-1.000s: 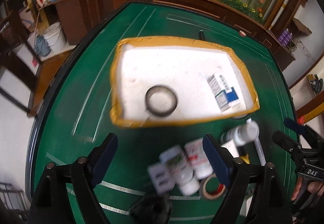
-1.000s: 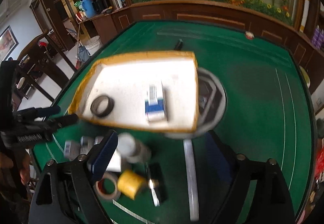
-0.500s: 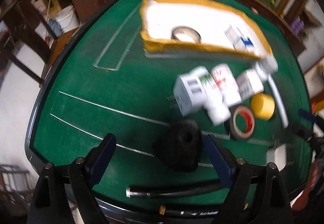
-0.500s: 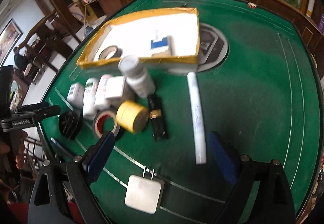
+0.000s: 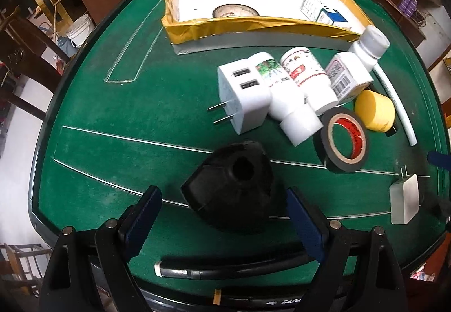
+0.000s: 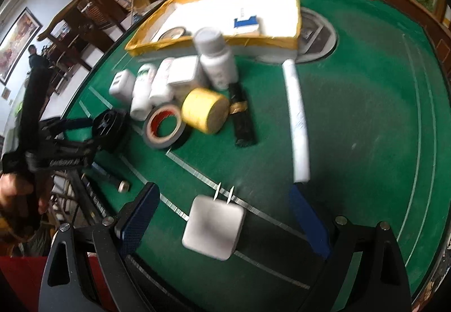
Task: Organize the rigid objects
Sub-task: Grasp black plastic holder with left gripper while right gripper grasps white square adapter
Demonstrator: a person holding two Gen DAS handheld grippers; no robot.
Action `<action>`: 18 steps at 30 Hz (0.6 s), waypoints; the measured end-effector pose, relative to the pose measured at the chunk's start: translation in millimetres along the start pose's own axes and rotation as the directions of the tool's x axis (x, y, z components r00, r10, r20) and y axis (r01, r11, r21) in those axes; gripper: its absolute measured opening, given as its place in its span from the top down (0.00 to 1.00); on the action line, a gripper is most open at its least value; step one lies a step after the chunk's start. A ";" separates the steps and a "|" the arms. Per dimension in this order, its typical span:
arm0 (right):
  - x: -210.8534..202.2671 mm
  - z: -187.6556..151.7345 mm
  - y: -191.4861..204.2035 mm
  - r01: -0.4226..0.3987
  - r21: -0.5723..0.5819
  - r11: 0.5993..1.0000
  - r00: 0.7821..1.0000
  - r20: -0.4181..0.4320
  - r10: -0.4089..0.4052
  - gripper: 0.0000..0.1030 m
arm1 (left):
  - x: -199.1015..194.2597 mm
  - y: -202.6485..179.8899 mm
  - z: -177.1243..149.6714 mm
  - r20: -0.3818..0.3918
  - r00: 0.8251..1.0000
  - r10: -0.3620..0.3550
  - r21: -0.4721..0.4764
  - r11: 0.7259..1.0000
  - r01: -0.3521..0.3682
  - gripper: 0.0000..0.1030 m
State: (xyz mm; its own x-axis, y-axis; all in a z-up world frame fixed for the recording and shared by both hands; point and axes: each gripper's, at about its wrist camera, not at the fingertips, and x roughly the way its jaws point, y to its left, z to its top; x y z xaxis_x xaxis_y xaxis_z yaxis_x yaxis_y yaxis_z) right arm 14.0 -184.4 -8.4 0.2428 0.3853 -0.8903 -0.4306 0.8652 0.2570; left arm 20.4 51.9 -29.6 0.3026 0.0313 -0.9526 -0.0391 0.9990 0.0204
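Note:
A yellow-rimmed white box (image 5: 253, 27) at the table's far side holds a tape roll (image 5: 235, 11) and a blue-white carton (image 5: 327, 13). In front of it lie a white USB plug (image 5: 242, 99), white bottles (image 5: 287, 97), a black tape roll (image 5: 342, 140) and a yellow roll (image 5: 373, 110). My left gripper (image 5: 224, 216) is open, its jaws on either side of a black round object (image 5: 234, 185). My right gripper (image 6: 222, 219) is open around a white square charger (image 6: 212, 227). The box also shows in the right wrist view (image 6: 220, 19).
A white tube (image 6: 296, 120) and a black bar (image 6: 241, 117) lie right of the pile. A black cable (image 5: 231, 267) runs along the table's near edge. The green table (image 6: 366, 114) has a round inset (image 6: 318, 38) beside the box. Chairs and shelves stand off to the left.
Both grippers have pulled back from over the box and dropped low toward the near table edge. The left now frames the black object, the right the white charger.

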 end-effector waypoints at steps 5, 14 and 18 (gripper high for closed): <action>6.2 -10.9 1.4 0.018 0.002 1.000 0.998 -0.060 -0.018 0.12 | 2.9 8.0 1.5 -0.007 0.999 -0.039 -0.031 0.999 0.039 0.22; 17.6 -16.3 10.6 0.024 -0.040 0.999 0.992 -0.120 -0.029 0.54 | -2.7 0.8 -7.2 0.004 0.997 -0.074 -0.052 0.996 0.074 0.31; 18.8 -6.6 4.1 0.048 -0.040 0.998 0.995 -0.085 -0.051 0.54 | -5.8 -7.9 -16.8 -0.003 0.996 -0.084 -0.036 0.996 0.084 0.31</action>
State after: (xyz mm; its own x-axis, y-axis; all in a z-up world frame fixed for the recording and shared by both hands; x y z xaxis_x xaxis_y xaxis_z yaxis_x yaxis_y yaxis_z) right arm 11.1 -175.8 -26.6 0.1897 0.3117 -0.9311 -0.4533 0.8690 0.1985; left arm 2.9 43.4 -29.4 0.3024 -0.0525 -0.9517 -0.0478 0.9964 -0.0702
